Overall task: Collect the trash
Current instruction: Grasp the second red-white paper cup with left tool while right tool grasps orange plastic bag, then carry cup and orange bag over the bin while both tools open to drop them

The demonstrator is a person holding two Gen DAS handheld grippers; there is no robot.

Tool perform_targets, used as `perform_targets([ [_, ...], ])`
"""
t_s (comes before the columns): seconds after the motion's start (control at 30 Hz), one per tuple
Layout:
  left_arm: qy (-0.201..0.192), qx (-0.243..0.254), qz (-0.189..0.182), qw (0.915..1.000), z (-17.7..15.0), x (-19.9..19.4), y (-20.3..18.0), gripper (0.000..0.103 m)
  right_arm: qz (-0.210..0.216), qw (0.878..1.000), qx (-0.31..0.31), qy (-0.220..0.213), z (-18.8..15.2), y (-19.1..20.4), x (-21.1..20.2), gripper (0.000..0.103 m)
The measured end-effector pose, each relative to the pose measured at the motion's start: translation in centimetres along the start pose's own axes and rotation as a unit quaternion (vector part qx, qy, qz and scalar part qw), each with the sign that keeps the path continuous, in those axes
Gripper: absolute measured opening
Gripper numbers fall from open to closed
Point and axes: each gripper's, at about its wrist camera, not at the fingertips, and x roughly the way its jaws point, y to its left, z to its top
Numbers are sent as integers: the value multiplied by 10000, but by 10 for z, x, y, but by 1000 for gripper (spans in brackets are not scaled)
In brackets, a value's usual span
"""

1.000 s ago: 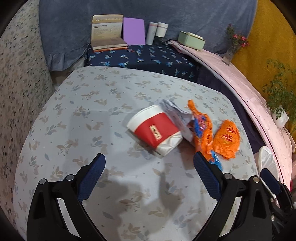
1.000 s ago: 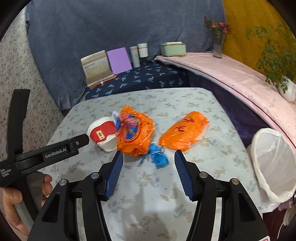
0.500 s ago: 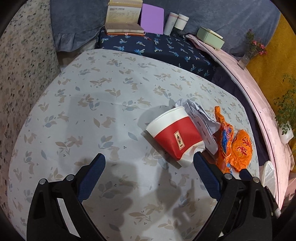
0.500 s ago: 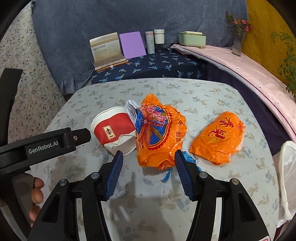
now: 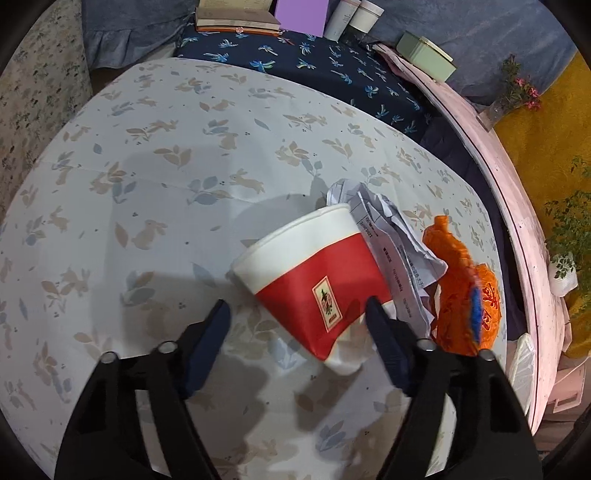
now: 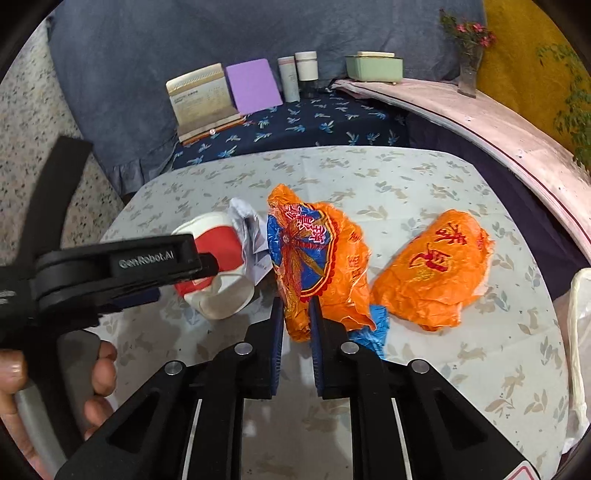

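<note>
Left wrist view: we look steeply down along the left gripper (image 5: 297, 317) onto the counter (image 5: 155, 155), close over the red and white paper cup (image 5: 314, 273), facing toward the blue-draped back. Right wrist view: we look forward at a shallower angle along the right gripper (image 6: 296, 317), close to the orange wrapper with blue print (image 6: 314, 258), with the counter (image 6: 406, 177) stretching to the same back. Both views share the paper cup (image 6: 218, 266), the crumpled paper (image 5: 391, 236) (image 6: 247, 229), the printed orange wrapper (image 5: 454, 295), the purple book (image 5: 301, 16) (image 6: 253, 85) and the green box (image 5: 424, 55) (image 6: 373, 66). The right view sees the left gripper (image 6: 147, 262) from its side.
</note>
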Motion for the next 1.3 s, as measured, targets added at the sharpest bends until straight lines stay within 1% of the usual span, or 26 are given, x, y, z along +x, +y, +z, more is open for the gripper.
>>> perform_targets([
  [0.07,49,8,-54,10000,-1,3,-1,53,-22,10000,45,-84,2,-5,-7,12],
  [0.1,52,2,-131,9999,-1,3,-1,50,-32,9999,70,-129,4,-7,-10,12],
  [0.13,37,20,-173,9998,-2,2,-3,45,-37,9998,102,-175,5,-10,-15,12],
  [0.17,15,40,-161,9999,-3,1,-4,41,-44,9997,129,-206,6,-13,-18,12],
  [0.27,-116,175,-148,9997,-5,-6,-10,35,-73,9993,213,-283,10,-22,-27,12],
  [0.37,-137,279,-258,9992,-6,-14,-17,29,-90,9988,314,-379,12,-30,-37,12],
  [0.53,-273,520,-372,9976,-13,-32,-32,28,-142,9975,404,-560,15,-41,-57,12],
  [0.73,-438,857,-557,9938,-28,-58,-62,27,-222,9951,487,-827,18,-56,-86,12],
  [0.9,-513,1212,-710,9888,-43,-76,-98,27,-316,9918,626,-1064,19,-76,-112,11],
  [1.07,-508,1519,-883,9831,-59,-85,-138,28,-456,9882,766,-1246,16,-100,-137,11],
  [1.3,-467,2018,-1095,9722,-88,-90,-202,28,-741,9812,1015,-1466,6,-145,-173,11],
])
